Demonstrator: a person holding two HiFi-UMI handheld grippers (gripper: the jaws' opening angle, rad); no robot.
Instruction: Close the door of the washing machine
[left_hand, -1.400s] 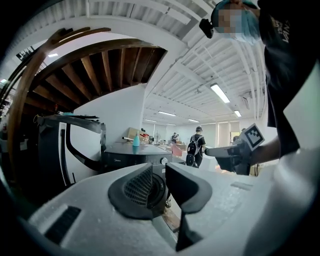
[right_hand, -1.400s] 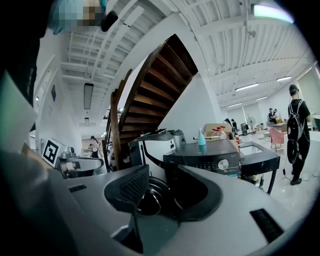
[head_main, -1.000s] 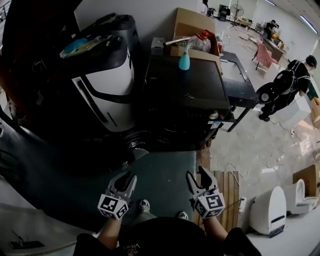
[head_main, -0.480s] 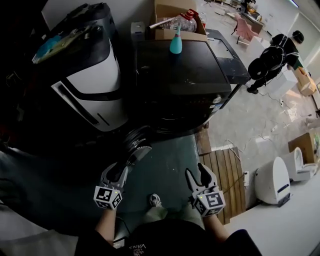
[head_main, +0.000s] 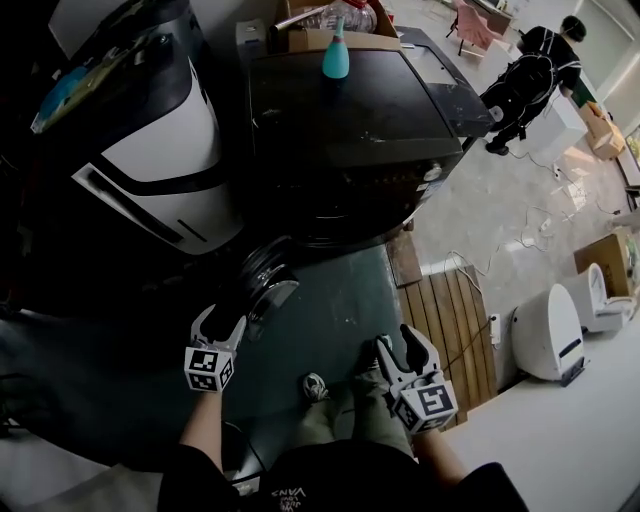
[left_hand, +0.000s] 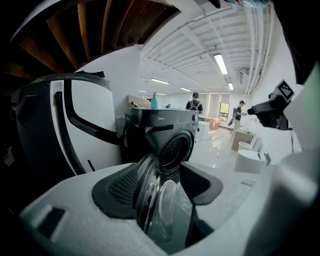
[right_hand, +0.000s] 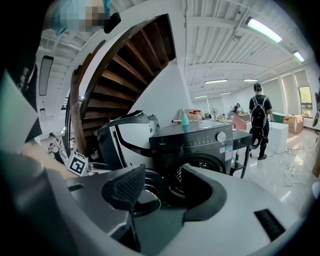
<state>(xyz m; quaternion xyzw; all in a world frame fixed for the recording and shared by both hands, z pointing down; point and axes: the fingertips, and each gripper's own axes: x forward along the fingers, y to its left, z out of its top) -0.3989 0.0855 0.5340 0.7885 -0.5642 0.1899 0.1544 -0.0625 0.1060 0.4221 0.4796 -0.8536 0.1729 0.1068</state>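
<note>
**Open hall, washer door ajar**

Pale floor (head_main: 480, 230); green mat (head_main: 330, 330) before the dark washing machine (head_main: 350, 120). Door (head_main: 262, 285) swung open at front-left. Left gripper view alone shows the left gripper (left_hand: 165, 185), jaws spread, door glass in the gap. Right gripper (head_main: 398, 342): spread, empty, above the mat.

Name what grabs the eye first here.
The dark washer sits at top centre of the head view, its round door standing open toward the person. The left gripper has the door's edge between its open jaws; the right gripper is open and empty, lower right.
</note>
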